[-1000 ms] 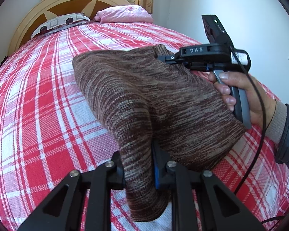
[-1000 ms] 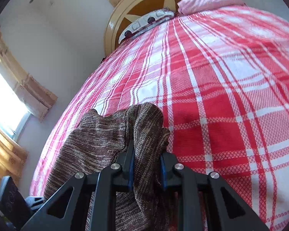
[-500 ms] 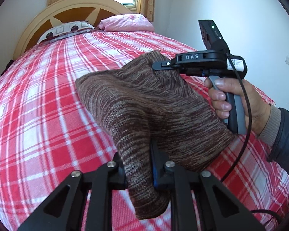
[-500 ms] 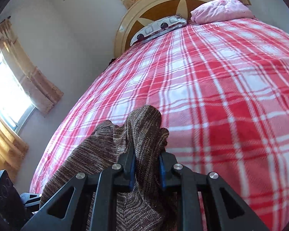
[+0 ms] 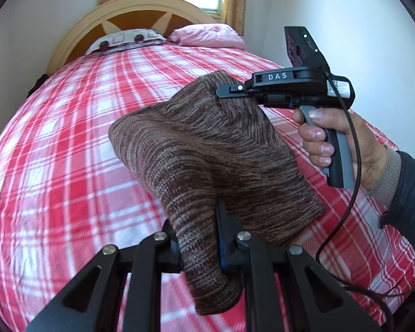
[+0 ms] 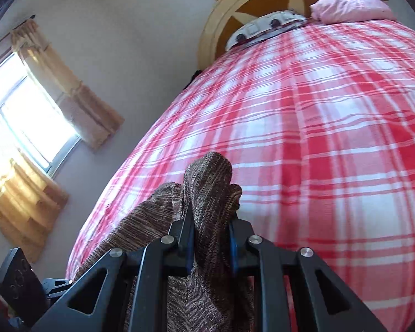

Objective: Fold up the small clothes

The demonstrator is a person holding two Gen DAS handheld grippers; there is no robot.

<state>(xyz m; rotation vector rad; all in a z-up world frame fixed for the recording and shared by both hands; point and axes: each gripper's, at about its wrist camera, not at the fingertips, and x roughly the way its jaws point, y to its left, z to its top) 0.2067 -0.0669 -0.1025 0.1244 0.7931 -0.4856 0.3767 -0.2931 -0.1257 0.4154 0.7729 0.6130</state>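
A brown striped knit garment hangs in the air above the bed, held by both grippers. My left gripper is shut on its near corner, cloth bunched between the fingers. My right gripper shows in the left wrist view, shut on the far top edge, a hand on its handle. In the right wrist view the right gripper is shut on a fold of the knit garment, and the left gripper body shows at the lower left.
The bed has a red and white plaid cover. At its head are a curved wooden headboard, a patterned pillow and a pink pillow. A white wall stands right of the bed; a curtained window is at the left.
Both grippers have lifted the garment higher off the bed, and the views have tilted up toward the headboard. Both grips are unchanged.
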